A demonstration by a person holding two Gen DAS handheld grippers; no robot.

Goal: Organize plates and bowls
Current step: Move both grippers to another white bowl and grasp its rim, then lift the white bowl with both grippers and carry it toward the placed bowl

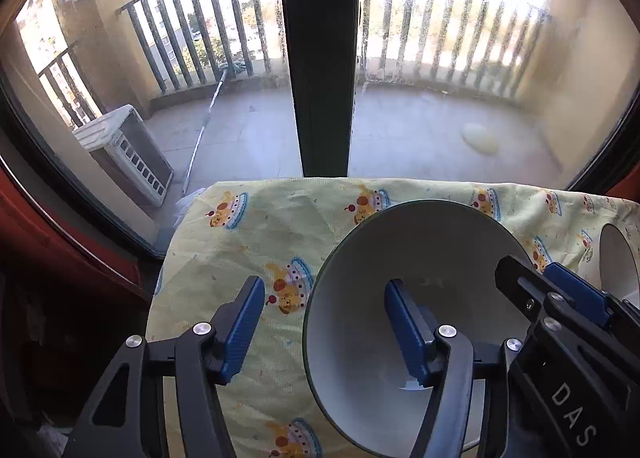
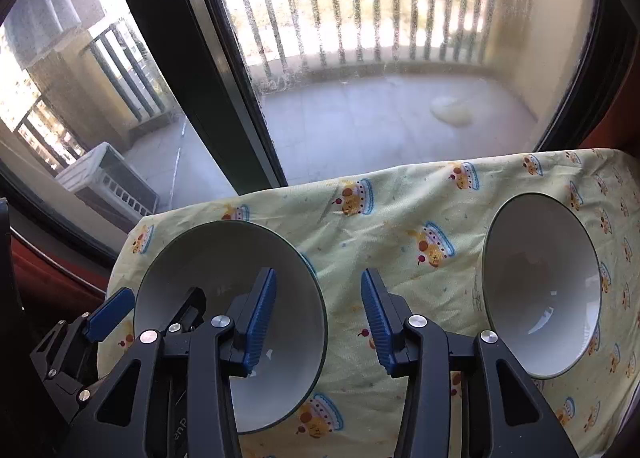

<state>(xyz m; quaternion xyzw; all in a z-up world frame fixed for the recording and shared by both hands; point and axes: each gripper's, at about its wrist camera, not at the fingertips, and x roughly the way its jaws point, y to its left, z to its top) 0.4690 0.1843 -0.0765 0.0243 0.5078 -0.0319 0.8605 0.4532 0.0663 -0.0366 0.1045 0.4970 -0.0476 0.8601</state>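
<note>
I have both grippers straddling opposite rims of the near white ceramic bowl (image 2: 230, 322) on the yellow cartoon-print cloth (image 2: 400, 226) — left gripper (image 1: 320, 332) and right gripper (image 2: 316, 322) both unclamped, so next I close and lift toward the second white bowl (image 2: 542, 298) beside it.

My own fingers (image 1: 412, 338) are covering part of the near bowl (image 1: 420, 242) floor. The second bowl (image 1: 618, 262) is running off the left view's right edge. The railing (image 2: 360, 10) beyond the dirty glass (image 2: 400, 118) is blurring into speckle.
</note>
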